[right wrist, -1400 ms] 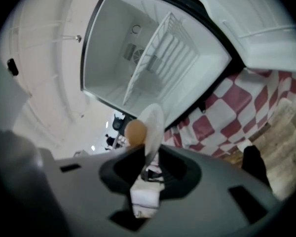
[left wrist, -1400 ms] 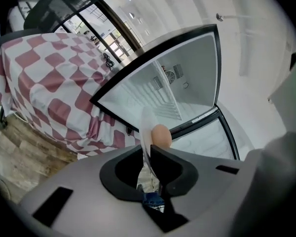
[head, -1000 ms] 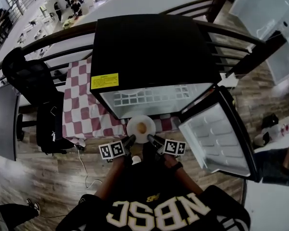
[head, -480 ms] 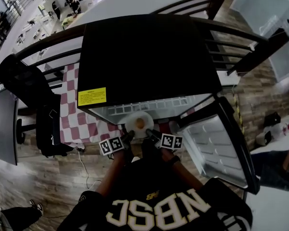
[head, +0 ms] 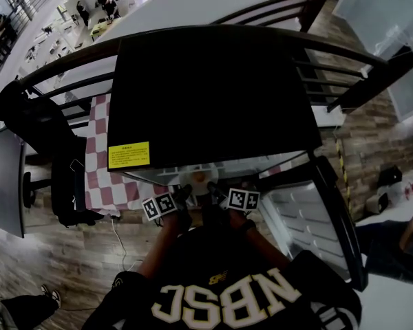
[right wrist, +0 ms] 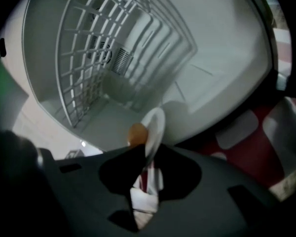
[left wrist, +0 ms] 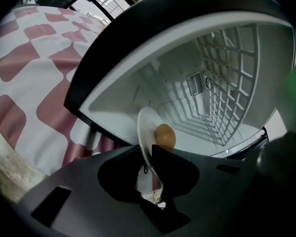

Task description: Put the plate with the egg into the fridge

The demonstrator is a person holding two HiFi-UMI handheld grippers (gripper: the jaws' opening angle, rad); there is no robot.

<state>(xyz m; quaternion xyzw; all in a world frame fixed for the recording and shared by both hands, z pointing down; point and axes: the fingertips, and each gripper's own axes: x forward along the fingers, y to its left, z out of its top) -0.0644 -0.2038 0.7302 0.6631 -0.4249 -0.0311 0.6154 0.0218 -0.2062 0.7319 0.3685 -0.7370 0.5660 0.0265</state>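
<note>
"NBSC" across the person's black shirt (head: 227, 301)

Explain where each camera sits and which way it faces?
Head view: on the person's head, looking steeply down at the fridge; shirt and arms show.
Left gripper view: on the left gripper, facing into the fridge; its jaws pinch the plate.
Right gripper view: on the right gripper, likewise; jaws on the plate.
Shared: both gripper views show the egg.

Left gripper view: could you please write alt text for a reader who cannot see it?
The left gripper grips the rim of a white plate with a brown egg, at the mouth of the open fridge. A red-and-white checked cloth shows at the left.
</note>
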